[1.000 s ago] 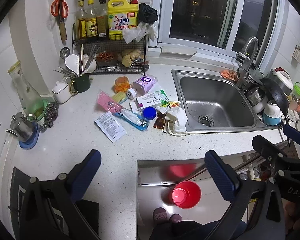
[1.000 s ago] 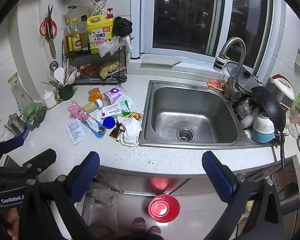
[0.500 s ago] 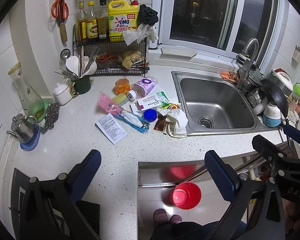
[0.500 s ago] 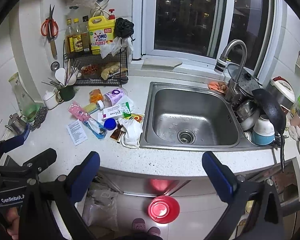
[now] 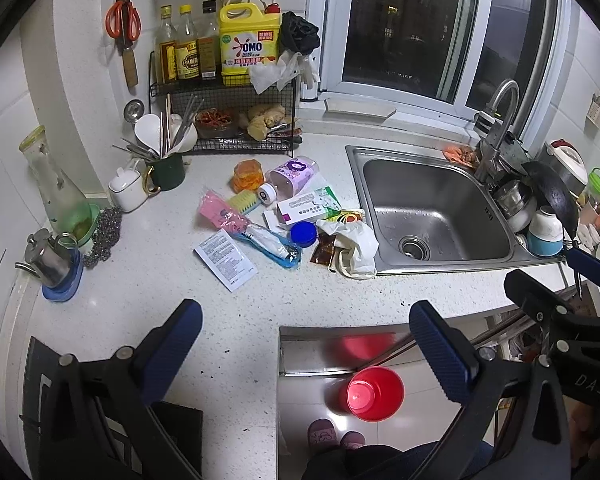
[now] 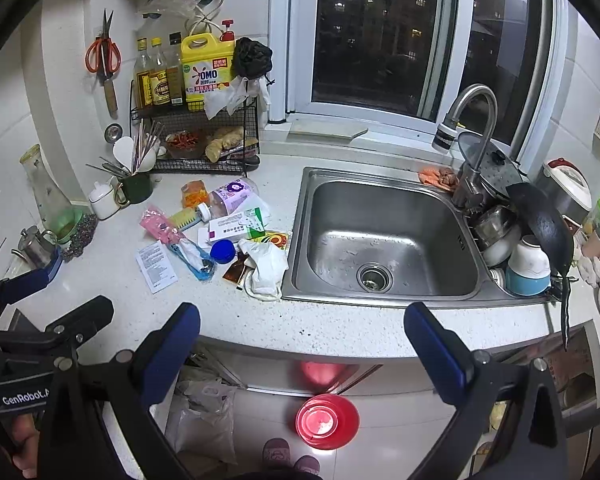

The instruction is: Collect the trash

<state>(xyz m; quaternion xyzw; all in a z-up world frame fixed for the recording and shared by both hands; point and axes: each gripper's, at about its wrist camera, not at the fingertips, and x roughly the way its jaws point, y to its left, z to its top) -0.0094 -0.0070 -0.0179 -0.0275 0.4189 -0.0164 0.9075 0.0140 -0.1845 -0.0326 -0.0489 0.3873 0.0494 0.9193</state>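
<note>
Change since earlier frames: the views are shifted only slightly — the clutter on the countertop (image 5: pixel 148 280) is left as it lay.
Left gripper (image 5: pixel 306 340): held above the counter's front edge, jaws spread wide, nothing gripped.
Right gripper (image 6: pixel 302 338): held out over the counter edge, jaws equally wide, empty.
Trash pile (image 5: pixel 284 216): lying between the wire rack (image 5: pixel 224 120) and the sink (image 5: pixel 432 208) — well beyond both grippers.
Red bucket (image 6: pixel 327 421): seen on the floor below the counter.

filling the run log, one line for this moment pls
phase: approach | left gripper: open, empty | right gripper: open, empty | trash pile: untouched on counter
</note>
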